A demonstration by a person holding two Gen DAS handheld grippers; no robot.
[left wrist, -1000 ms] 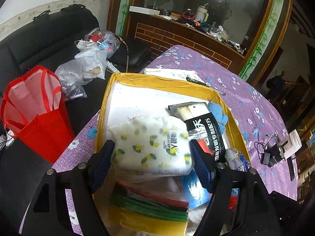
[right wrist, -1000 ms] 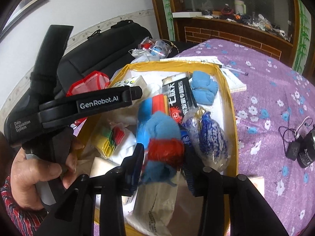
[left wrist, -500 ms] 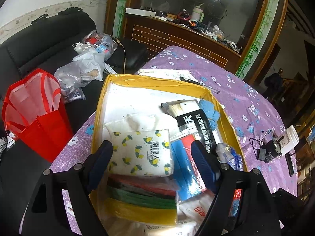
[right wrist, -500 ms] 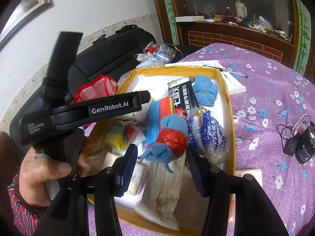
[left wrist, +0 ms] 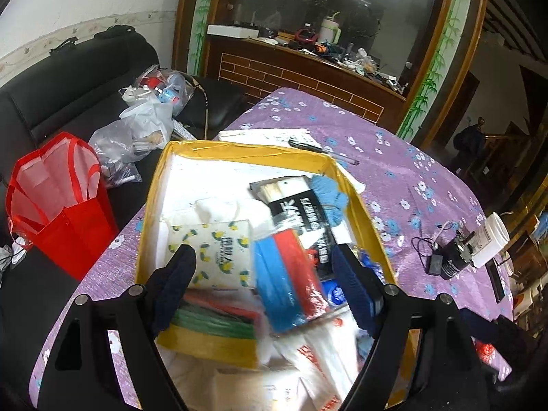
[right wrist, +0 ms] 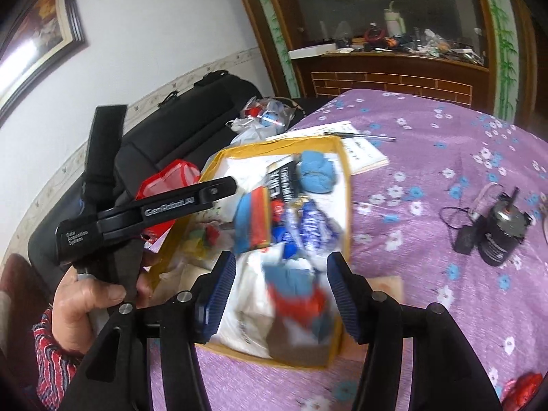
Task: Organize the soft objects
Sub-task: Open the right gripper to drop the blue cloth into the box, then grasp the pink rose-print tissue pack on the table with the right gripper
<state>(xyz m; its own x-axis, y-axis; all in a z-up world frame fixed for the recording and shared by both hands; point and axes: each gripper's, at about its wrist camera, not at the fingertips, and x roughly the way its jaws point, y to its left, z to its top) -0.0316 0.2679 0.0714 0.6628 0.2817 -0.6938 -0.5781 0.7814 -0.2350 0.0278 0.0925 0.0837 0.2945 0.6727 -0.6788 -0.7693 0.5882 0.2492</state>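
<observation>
Left gripper (left wrist: 263,287) spread over box (left wrist: 239,153), right gripper (right wrist: 281,294) apparently empty (blurred)

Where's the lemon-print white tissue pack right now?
Left wrist view: lemon-print white tissue pack lies in the yellow box, left side, beside the blue-and-red pack.

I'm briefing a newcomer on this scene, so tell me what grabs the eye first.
First comes the yellow-rimmed box crammed with packets on the purple flowered tablecloth, a lemon-print tissue pack on its left side. Next, the red bag on the dark sofa left of the table. Both grippers' fingers hang open over the box.
</observation>
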